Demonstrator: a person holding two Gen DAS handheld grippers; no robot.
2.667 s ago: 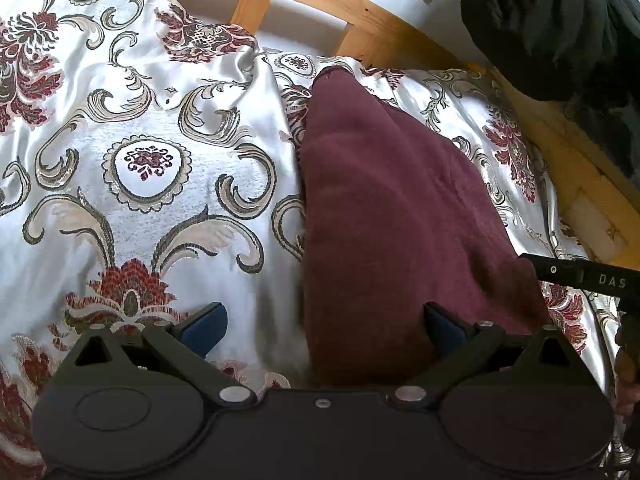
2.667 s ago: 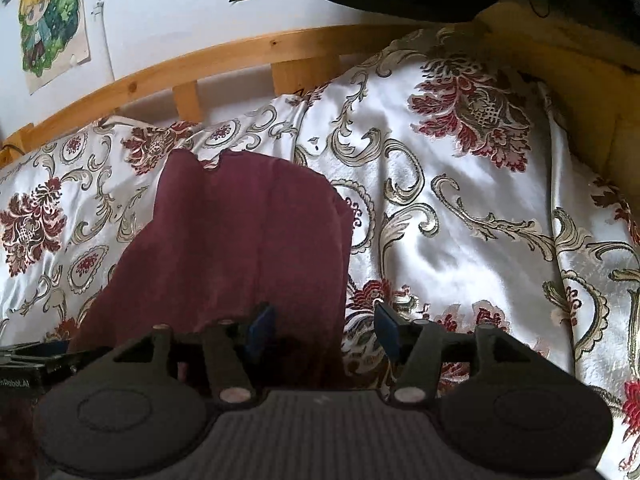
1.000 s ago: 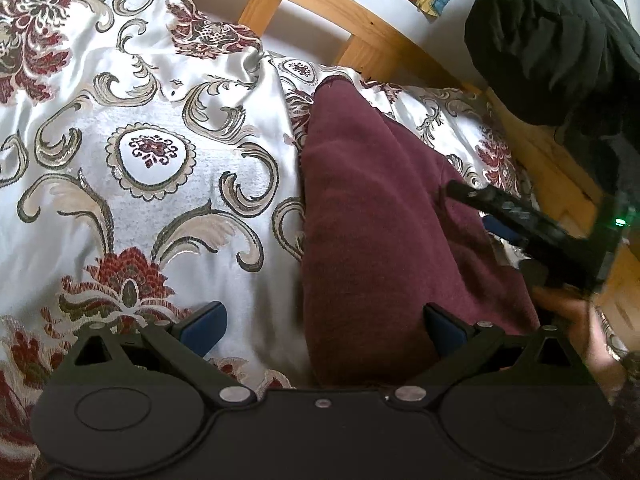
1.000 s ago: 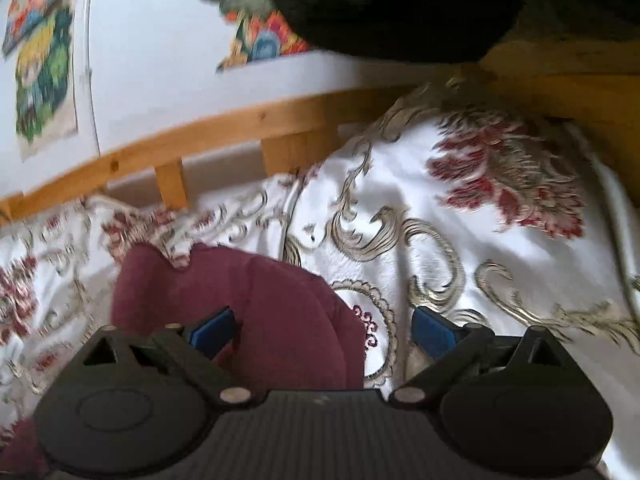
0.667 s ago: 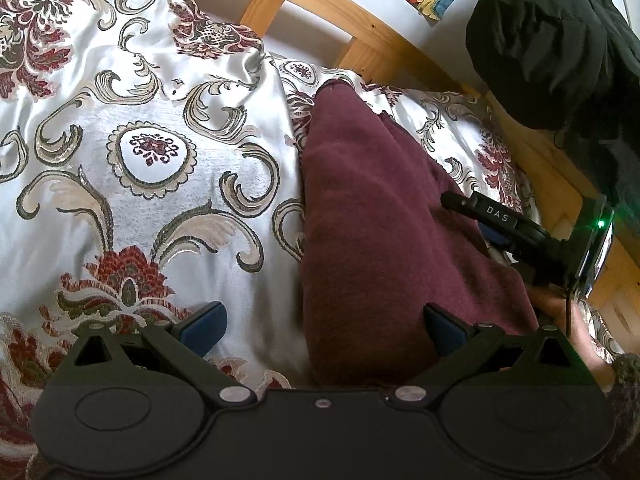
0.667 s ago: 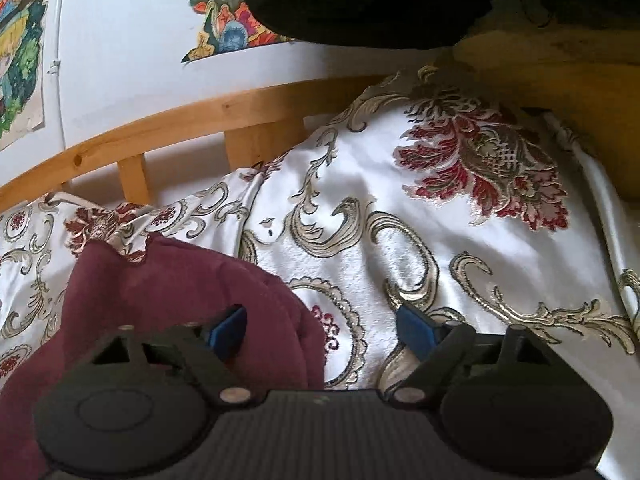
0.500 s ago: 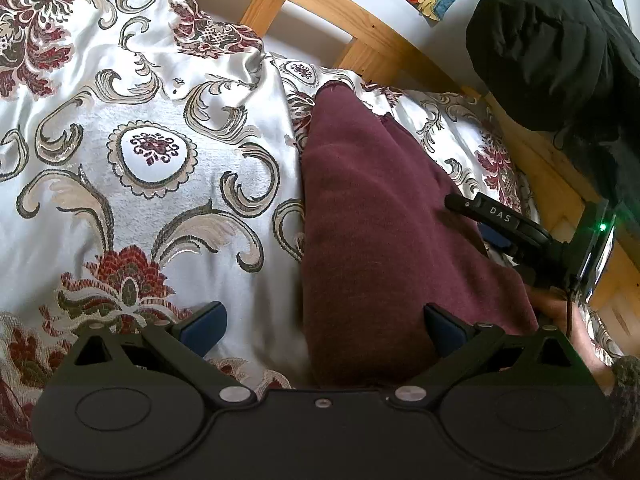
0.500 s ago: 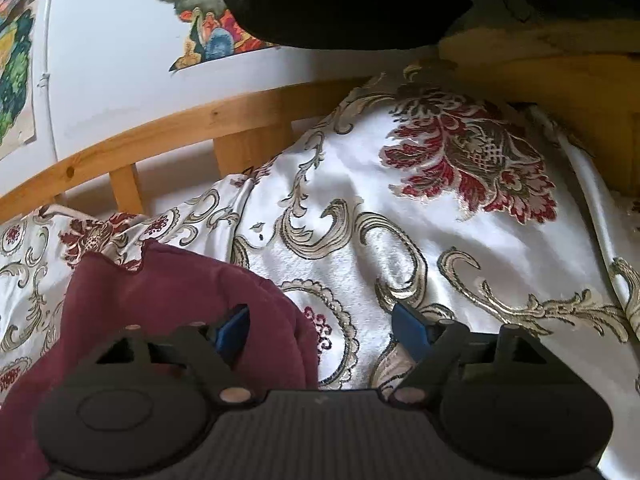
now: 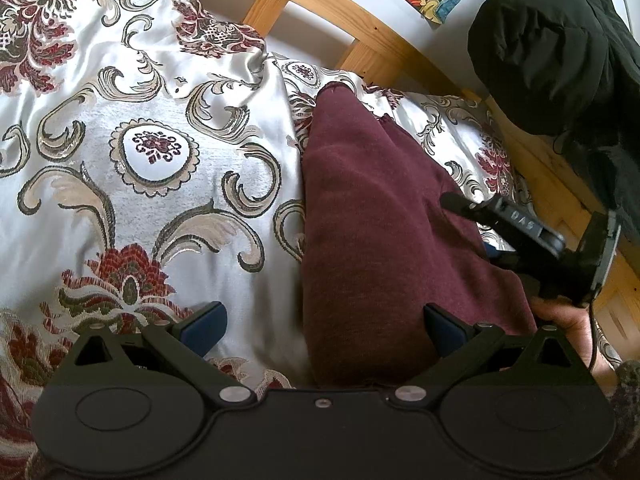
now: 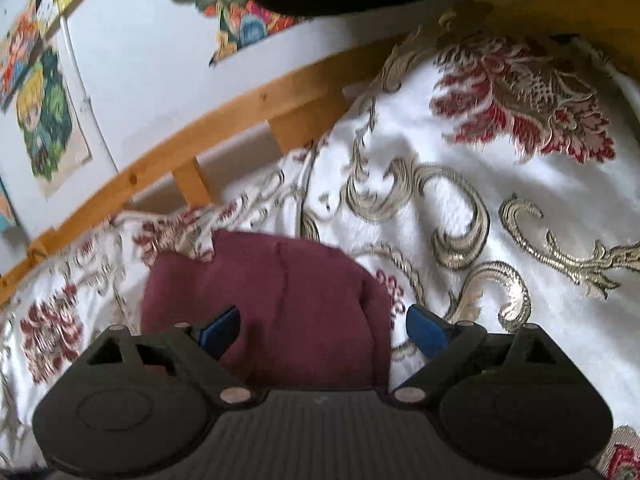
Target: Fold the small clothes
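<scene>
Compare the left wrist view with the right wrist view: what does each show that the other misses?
Only the left wrist view shows the right gripper from outside, beside the garment's edge, with the hand holding it. Only the right wrist view shows the cartoon picture on the wall. Both share the maroon garment lying on the floral bedspread and the wooden bed rail.

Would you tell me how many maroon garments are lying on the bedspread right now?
1: the maroon garment lies folded on the floral bedspread, toward the wooden bed rail. Anything beneath it is hidden.
</scene>
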